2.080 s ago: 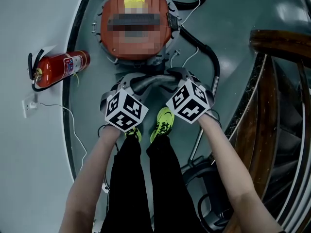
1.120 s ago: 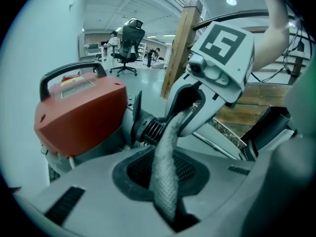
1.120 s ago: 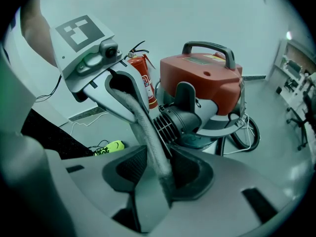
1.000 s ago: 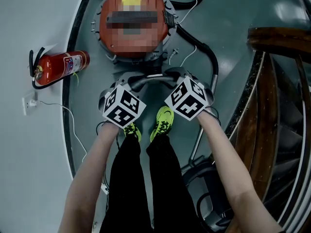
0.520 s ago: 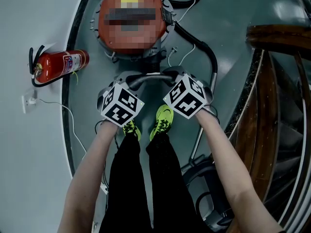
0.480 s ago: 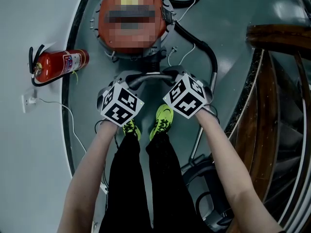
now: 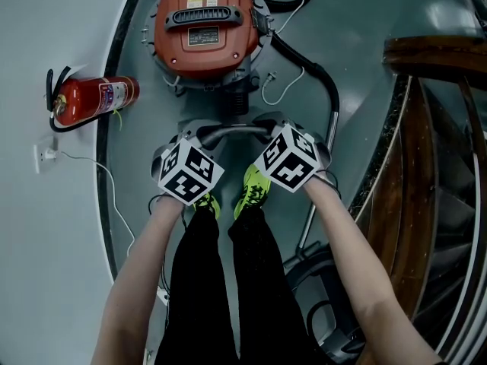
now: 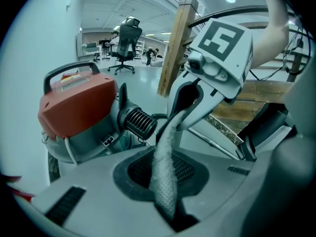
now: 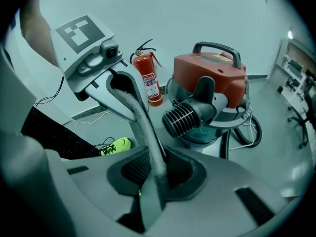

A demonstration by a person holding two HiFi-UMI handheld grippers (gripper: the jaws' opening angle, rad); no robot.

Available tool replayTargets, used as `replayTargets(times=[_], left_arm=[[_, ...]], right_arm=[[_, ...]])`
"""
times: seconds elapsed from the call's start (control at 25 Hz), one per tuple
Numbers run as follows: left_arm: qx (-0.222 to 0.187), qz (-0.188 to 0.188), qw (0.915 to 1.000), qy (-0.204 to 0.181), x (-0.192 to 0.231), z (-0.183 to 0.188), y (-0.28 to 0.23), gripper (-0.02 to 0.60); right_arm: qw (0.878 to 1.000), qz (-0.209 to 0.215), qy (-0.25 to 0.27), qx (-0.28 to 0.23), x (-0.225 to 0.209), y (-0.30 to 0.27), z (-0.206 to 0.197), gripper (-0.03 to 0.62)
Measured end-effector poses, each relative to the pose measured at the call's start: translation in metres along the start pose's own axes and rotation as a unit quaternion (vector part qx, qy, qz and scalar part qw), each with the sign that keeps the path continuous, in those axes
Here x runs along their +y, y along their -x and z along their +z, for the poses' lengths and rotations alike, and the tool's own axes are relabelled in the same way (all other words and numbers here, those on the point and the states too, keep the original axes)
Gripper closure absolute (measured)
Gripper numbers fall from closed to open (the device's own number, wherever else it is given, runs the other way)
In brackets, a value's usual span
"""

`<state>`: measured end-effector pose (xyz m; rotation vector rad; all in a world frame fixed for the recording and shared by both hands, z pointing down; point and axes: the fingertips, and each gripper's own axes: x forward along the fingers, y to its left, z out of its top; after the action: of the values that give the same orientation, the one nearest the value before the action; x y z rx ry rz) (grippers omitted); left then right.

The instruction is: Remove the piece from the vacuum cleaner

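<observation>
The orange vacuum cleaner (image 7: 207, 25) stands on the floor ahead of my feet, with its black ribbed port (image 7: 236, 97) facing me. A grey curved piece (image 7: 232, 131) hangs level between both grippers, apart from the port. My left gripper (image 7: 184, 139) is shut on its left end and my right gripper (image 7: 278, 129) on its right end. The right jaws have been closing on it over the last second. In the left gripper view the textured piece (image 8: 163, 162) runs from my jaws up to the right gripper (image 8: 185, 107). The right gripper view shows the piece (image 9: 143, 127) running up to the left gripper (image 9: 123, 90), with the vacuum (image 9: 210, 75) behind.
A red fire extinguisher (image 7: 91, 97) lies on the floor at the left. A black hose (image 7: 323, 82) and a white cable curl right of the vacuum. A wooden stair rail (image 7: 426, 128) fills the right side. My yellow-green shoes (image 7: 255, 188) are just below the grippers.
The gap between the grey piece and the vacuum has widened. Both grippers, with the piece between them, have drawn back toward my feet.
</observation>
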<state>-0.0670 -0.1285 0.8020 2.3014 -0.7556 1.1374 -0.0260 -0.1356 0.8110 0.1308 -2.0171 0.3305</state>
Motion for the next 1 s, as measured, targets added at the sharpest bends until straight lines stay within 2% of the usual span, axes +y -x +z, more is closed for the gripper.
replayTargets(times=[0.6,1.0], left_arm=[[0.014,-0.016,0.9997,-0.009,-0.039,-0.021,0.02,0.529],[0.011,-0.009,0.9999,-0.003,-0.049,-0.027,0.035,0.529]], right_arm=[[1.0,0.019,-0.015,0.005,0.05,0.009,-0.013,0.52],[1.0,0.015,-0.015,-0.002,0.067,0.016,-0.009,0.519]])
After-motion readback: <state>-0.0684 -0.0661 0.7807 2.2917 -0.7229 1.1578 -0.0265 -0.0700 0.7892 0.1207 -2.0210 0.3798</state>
